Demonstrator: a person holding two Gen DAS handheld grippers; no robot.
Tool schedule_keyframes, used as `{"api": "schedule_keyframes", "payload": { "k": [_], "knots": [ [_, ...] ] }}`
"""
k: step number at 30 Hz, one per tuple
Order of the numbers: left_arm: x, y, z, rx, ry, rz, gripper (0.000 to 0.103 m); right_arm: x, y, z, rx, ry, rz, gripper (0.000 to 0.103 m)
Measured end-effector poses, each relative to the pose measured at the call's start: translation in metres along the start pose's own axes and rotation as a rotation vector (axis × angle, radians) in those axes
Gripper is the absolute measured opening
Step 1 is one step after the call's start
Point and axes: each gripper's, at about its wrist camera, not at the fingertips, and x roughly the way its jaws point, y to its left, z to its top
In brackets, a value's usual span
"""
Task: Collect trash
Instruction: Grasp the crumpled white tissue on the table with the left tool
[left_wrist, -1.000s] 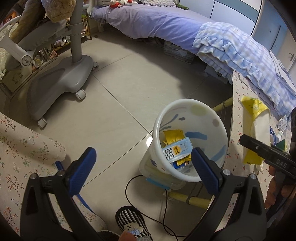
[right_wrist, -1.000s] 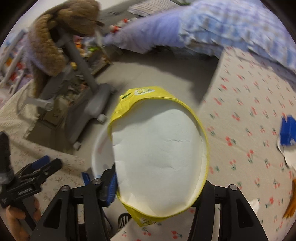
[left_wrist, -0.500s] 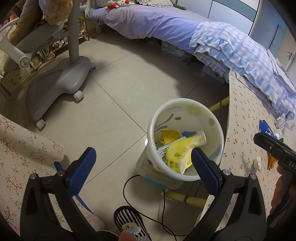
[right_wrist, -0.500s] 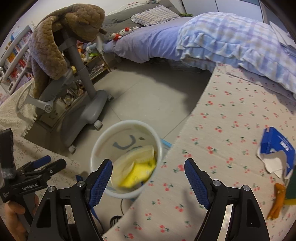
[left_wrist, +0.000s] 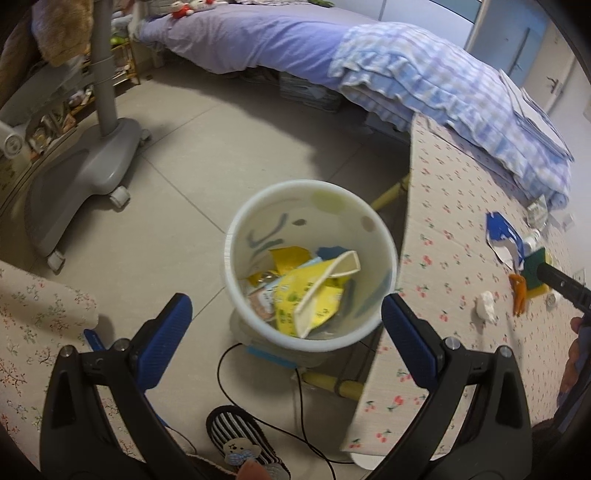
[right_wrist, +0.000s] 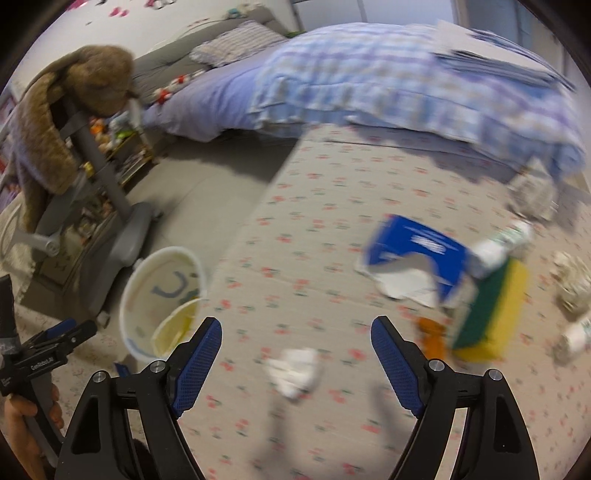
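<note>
Trash already sits in the white bin (left_wrist: 312, 334): a yellow pack (left_wrist: 310, 295) and some wrappers. More waits on the desk (right_wrist: 314, 206): a white paper ball (right_wrist: 295, 371), a torn blue box (right_wrist: 417, 251), a sponge (right_wrist: 491, 310). The right claw (right_wrist: 295, 350) has just been opening and holds nothing. The left claw (left_wrist: 286, 332) is wide open and empty. Its handle says "GenRobot.AI".
</note>
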Motion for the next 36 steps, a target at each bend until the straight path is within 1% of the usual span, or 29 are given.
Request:
{"api": "schedule_keyframes", "payload": {
  "k": [6, 13, 19, 24, 28, 32, 35, 36],
  "knots": [
    [0.003, -0.030, -0.001, 0.048, 0.023, -0.045, 0.102, -0.022, -0.063, -0.013, 0.088, 0.005, -0.065, 0.085],
    [0.007, -0.062, -0.004, 0.098, 0.046, -0.083, 0.102, -0.040, -0.116, -0.026, 0.180, 0.003, -0.105, 0.085],
    [0.015, -0.098, -0.007, 0.170, 0.081, -0.123, 0.102, -0.051, -0.161, -0.034, 0.249, 0.007, -0.141, 0.085],
    [0.023, -0.127, -0.007, 0.202, 0.111, -0.178, 0.102, -0.056, -0.202, -0.042, 0.336, 0.016, -0.176, 0.085],
    [0.035, -0.151, -0.007, 0.214, 0.155, -0.229, 0.102, -0.057, -0.235, -0.048, 0.419, 0.029, -0.186, 0.085],
    [0.048, -0.170, -0.008, 0.223, 0.191, -0.275, 0.102, -0.058, -0.254, -0.050, 0.458, 0.036, -0.198, 0.085],
    [0.058, -0.184, -0.009, 0.218, 0.223, -0.326, 0.092, -0.057, -0.265, -0.049, 0.482, 0.042, -0.202, 0.085],
    [0.060, -0.187, -0.009, 0.217, 0.233, -0.337, 0.088, -0.057, -0.269, -0.049, 0.493, 0.043, -0.201, 0.085]
  ]
}}
